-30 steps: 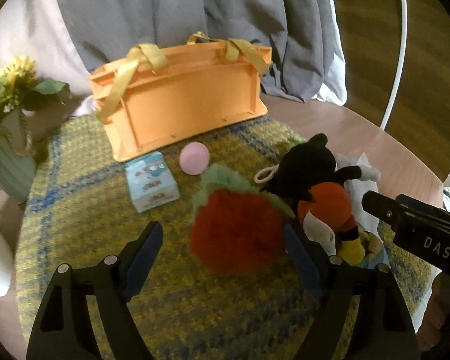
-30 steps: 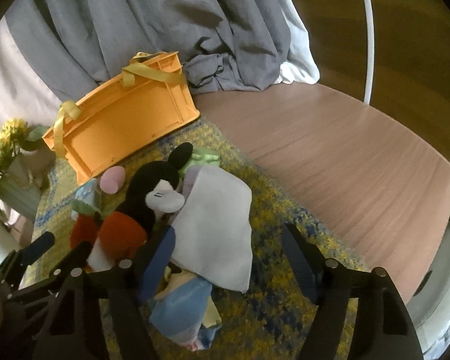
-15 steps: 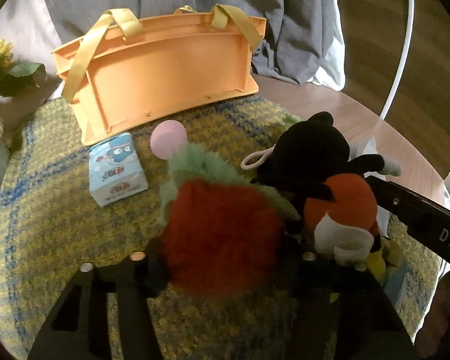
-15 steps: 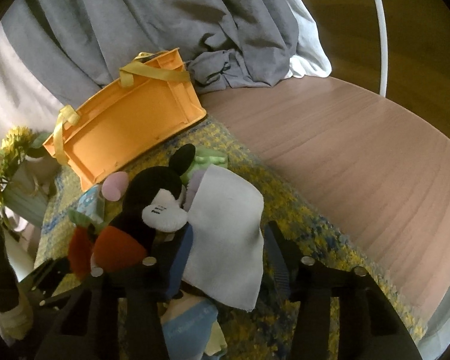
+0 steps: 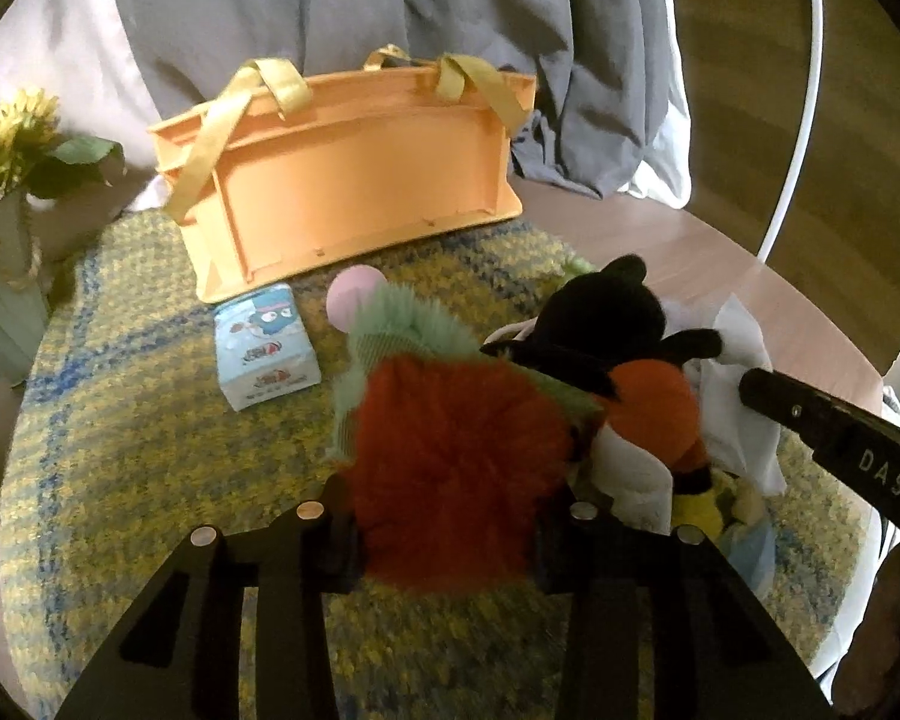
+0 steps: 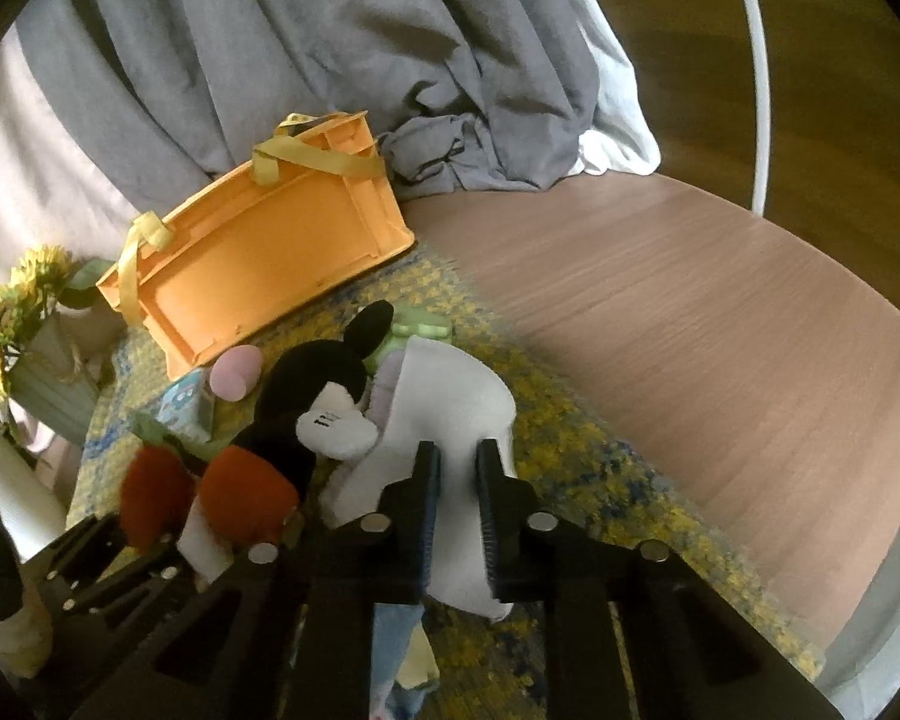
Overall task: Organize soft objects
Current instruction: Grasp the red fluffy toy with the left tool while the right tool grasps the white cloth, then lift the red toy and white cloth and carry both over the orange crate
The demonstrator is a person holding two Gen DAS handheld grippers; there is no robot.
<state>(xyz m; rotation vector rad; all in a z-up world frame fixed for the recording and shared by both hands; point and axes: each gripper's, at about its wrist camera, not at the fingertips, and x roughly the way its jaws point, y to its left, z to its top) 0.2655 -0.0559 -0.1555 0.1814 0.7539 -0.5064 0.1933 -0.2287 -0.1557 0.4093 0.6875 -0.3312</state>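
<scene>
My left gripper [image 5: 444, 516] is shut on a fluffy red plush with a green top [image 5: 450, 456], lifted slightly over the yellow-blue mat [image 5: 150, 456]. My right gripper [image 6: 456, 468] is shut on a white cloth [image 6: 450, 402] and bunches it up. Beside it lies a black mouse plush in red shorts [image 6: 306, 396], which also shows in the left wrist view [image 5: 606, 324]. An orange basket with yellow straps [image 5: 354, 174] stands at the mat's far edge and shows in the right wrist view too [image 6: 270, 252]. A pink ball [image 5: 354, 294] and a small blue printed pack [image 5: 264, 348] lie in front of it.
A green vase with yellow flowers [image 5: 6, 192] stands at the left. Grey fabric [image 6: 330, 60] hangs behind the basket. The round wooden table [image 6: 720, 330] stretches to the right of the mat. A white hoop [image 5: 798, 120] rises at the far right. Blue and yellow cloth [image 6: 402, 660] lies under my right gripper.
Both grippers have closed: the left on the red plush, the right on the white cloth, which now bunches upward. The left gripper has drawn back a little with the plush.
</scene>
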